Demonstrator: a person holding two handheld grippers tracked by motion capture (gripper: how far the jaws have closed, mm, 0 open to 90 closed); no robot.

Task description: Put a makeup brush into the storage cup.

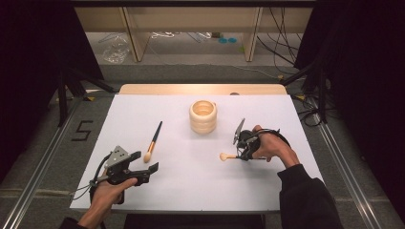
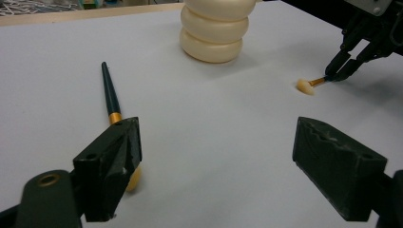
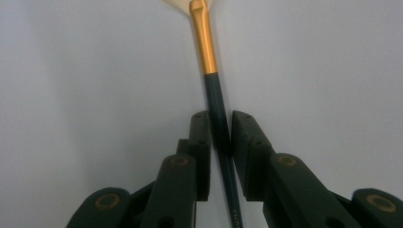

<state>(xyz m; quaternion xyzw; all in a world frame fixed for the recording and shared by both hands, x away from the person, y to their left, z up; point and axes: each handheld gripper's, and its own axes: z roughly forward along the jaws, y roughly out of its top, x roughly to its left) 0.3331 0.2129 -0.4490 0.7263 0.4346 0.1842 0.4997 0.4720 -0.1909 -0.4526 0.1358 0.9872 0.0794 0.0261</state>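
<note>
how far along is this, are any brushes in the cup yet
Nothing is done yet: the cup looks empty. In hand: the right gripper is shut on the dark handle of one brush, which lies on the table. Left: the second brush lies loose, beside the open left gripper.

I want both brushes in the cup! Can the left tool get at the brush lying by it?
Probably yes. The left tool is open, the brush lies loose on the table just ahead, and nothing sits between them.
</note>
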